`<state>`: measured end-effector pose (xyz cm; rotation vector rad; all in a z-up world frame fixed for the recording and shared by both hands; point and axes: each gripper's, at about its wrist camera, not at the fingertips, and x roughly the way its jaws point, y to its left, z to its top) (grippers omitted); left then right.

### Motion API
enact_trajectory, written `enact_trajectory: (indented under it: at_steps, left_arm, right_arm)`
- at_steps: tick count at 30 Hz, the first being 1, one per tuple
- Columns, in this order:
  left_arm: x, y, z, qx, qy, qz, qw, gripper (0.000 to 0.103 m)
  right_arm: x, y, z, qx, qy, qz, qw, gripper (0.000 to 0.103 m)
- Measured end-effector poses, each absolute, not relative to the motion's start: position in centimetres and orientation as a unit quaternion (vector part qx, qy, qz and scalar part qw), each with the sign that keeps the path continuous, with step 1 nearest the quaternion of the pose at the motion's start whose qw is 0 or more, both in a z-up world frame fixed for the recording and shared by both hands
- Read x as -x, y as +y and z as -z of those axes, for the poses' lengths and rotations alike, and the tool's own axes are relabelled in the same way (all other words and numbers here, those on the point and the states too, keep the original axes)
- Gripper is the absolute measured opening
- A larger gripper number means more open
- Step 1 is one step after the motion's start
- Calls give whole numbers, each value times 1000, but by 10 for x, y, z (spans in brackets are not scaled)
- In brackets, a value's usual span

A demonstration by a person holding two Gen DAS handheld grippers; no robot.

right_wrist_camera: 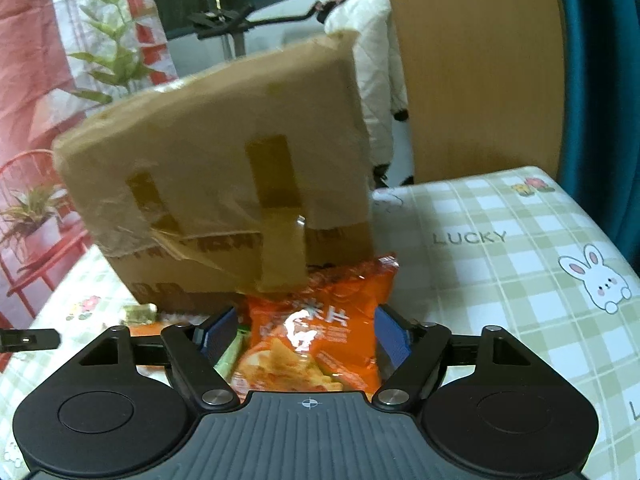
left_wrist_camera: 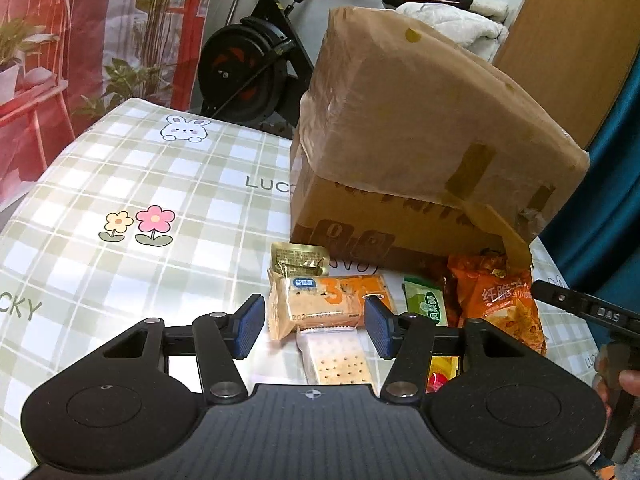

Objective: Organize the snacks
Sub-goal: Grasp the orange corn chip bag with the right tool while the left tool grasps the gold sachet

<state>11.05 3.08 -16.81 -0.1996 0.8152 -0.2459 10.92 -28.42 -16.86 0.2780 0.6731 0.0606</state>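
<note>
My left gripper (left_wrist_camera: 314, 326) is open above a pile of snacks on the checked tablecloth (left_wrist_camera: 140, 184). Between its fingers lies an orange cracker pack (left_wrist_camera: 328, 304), with a clear cracker pack (left_wrist_camera: 338, 360) below it and a gold sachet (left_wrist_camera: 298, 258) behind. A green packet (left_wrist_camera: 426, 304) and an orange chip bag (left_wrist_camera: 500, 300) lie to the right. My right gripper (right_wrist_camera: 306, 332) is open with its fingers on either side of the orange chip bag (right_wrist_camera: 316, 336), which lies against the cardboard box (right_wrist_camera: 224, 184). The box's lid is propped up.
The cardboard box (left_wrist_camera: 420, 152) stands behind the snacks. An exercise bike (left_wrist_camera: 248, 60) stands beyond the table. A wooden board (right_wrist_camera: 480, 68) and a teal curtain (right_wrist_camera: 600, 60) are at the right. The right gripper shows at the left wrist view's right edge (left_wrist_camera: 584, 310).
</note>
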Motion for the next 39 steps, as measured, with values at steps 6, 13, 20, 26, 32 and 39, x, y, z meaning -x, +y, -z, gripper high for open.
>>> enact_trajectory:
  at_steps: [6,13,20,26,32,39]
  left_arm:
    - [-115,31,168,97,391,117,908,57]
    - [-123,37,175,101,406,102,902,56]
    - [-157,43,189,99,418,66,901,55]
    - [-199,23,205,73,426,57,900,54]
    - [-203,-1,224,27,448,64,891,54]
    - [-170,6,223,20,455,83,886,55]
  right_arm:
    - [-135,-290,190,-144,357,-19,923,82]
    - [-151,-281,214,-148,373,-36,915,70]
    - [-137,-278,214,-147,365,-58,917,56]
    - [-129,-282,214,-154,362,-61,917,56]
    - [-127,-283,214,-157,363,-65,916,56]
    - [-126,-282,214,-157,365,-74,915,56]
